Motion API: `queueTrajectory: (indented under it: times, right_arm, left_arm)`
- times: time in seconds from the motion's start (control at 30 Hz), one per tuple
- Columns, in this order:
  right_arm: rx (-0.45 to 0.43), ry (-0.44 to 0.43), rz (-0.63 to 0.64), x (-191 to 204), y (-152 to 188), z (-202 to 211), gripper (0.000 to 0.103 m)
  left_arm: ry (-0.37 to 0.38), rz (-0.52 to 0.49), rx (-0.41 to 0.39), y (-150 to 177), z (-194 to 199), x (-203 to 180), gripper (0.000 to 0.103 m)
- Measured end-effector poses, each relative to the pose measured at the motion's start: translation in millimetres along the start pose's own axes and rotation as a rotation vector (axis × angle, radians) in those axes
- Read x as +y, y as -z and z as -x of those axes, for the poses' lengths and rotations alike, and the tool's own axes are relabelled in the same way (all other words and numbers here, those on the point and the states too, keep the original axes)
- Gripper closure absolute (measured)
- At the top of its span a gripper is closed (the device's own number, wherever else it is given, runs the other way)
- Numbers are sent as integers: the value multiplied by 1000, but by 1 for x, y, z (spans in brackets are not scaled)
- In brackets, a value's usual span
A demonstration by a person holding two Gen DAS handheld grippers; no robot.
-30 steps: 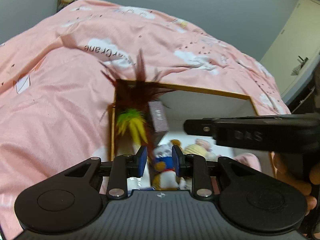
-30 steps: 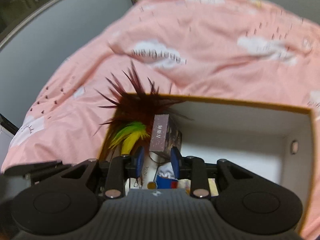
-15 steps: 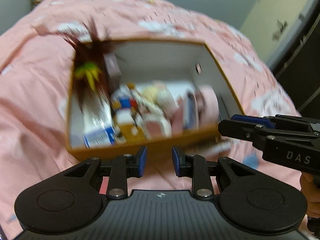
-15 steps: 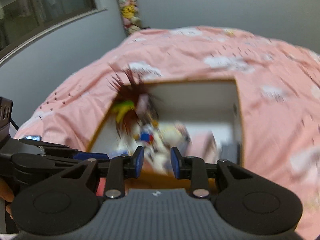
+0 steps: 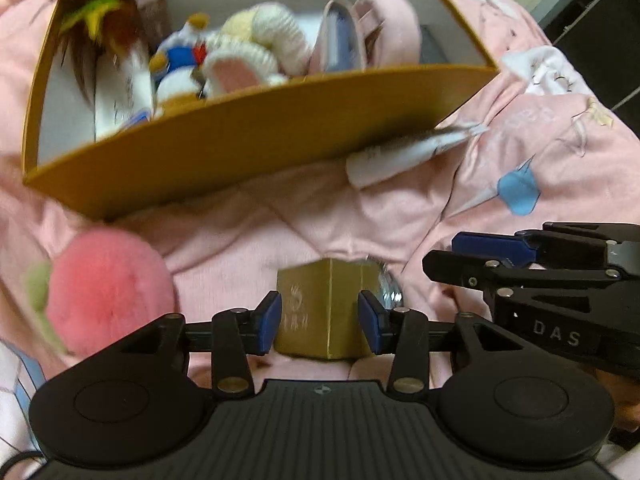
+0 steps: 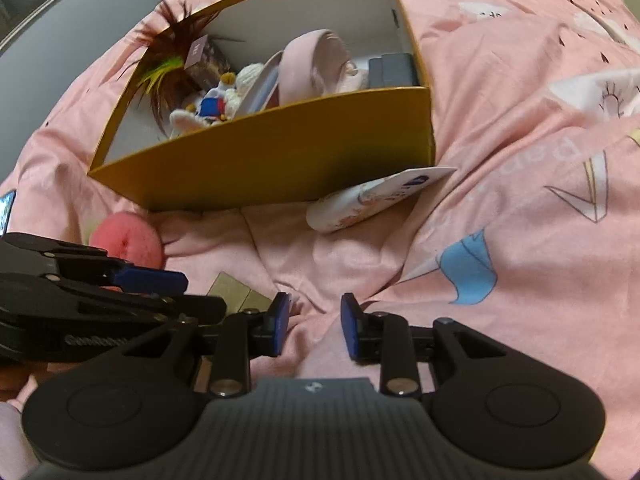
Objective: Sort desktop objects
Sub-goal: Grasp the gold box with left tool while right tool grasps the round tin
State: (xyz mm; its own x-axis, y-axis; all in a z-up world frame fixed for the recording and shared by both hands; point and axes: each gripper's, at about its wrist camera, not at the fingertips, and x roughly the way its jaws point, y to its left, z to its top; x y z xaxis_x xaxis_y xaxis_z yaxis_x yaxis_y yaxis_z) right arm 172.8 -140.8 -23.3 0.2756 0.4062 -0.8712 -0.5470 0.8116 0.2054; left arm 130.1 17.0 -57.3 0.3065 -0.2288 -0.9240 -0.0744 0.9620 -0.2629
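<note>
A pink quilt (image 6: 520,128) printed with clouds and paper cranes covers the whole bed. On it, toward twelve o'clock in both wrist views, sits an open mustard-yellow cardboard box (image 6: 288,160) with white inner walls. It is crowded: a dark feather toy (image 6: 168,68) with green and yellow plumes stands in its ten o'clock corner, a small brown carton (image 6: 204,56) leans beside that, then a blue-and-white duck plush (image 5: 176,64), a cream knitted bunny (image 5: 248,52), and a pink pouch (image 6: 308,68) toward the two o'clock side.

Outside the box, a white tube (image 6: 360,204) lies against its near wall, one end tucked under the lower right corner. A fuzzy pink peach plush (image 5: 104,292) rests on the quilt at nine o'clock of the left gripper.

The left gripper (image 5: 320,322) has its blue pads (image 5: 270,320) spread on either side of a small gold box (image 5: 326,308) standing on the quilt; the pads sit just beside its faces, and whether they press on it I cannot tell. A shiny silver object peeks out behind the gold box at its two o'clock.

The right gripper (image 6: 314,326) hovers at three o'clock of the left one, jaws apart and empty over bare quilt.
</note>
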Motion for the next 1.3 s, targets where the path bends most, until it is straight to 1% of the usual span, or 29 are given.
queueTrajectory:
  times: [0.03,0.13,0.17,0.23,0.33,0.47,0.53,0.8,0.93,0.97,1.03,1.1,1.17,1.3]
  right_arm:
    - [3,-3,9,2,2,0,71]
    - [23,-17,34,6,7,-7,71]
    - [32,-22,38,7,8,-9,71]
    - [51,-35,43,6,9,-13,71]
    - [72,-57,45,7,10,-19,71]
    - [90,-91,30,4,11,-22,71]
    - [103,-106,32,4,11,-26,71]
    - [135,-131,35,10,12,-43,70]
    - [140,-131,51,15,11,-50,75]
    - [139,-133,63,17,11,-51,75]
    - [132,-136,93,21,11,-49,76]
    - [130,-143,116,24,12,-50,76]
    - [132,-144,122,25,12,-52,75]
    - [137,-141,123,24,12,-53,74]
  left_arm:
    - [6,13,8,3,-2,2,54]
    - [65,79,15,8,-5,15,54]
    - [80,101,16,10,-5,19,52]
    - [92,135,13,12,-6,24,51]
    - [79,160,-18,11,0,28,56]
    - [21,154,-63,11,5,30,57]
    - [8,156,-71,12,6,32,57]
    - [-3,158,-78,11,5,34,58]
    - [-30,157,-92,10,9,35,58]
    - [-30,154,-103,9,12,35,59]
    - [4,156,-122,8,14,34,59]
    - [11,148,-119,6,13,31,55]
    - [1,123,-113,5,11,26,50]
    - [9,73,-93,4,6,17,44]
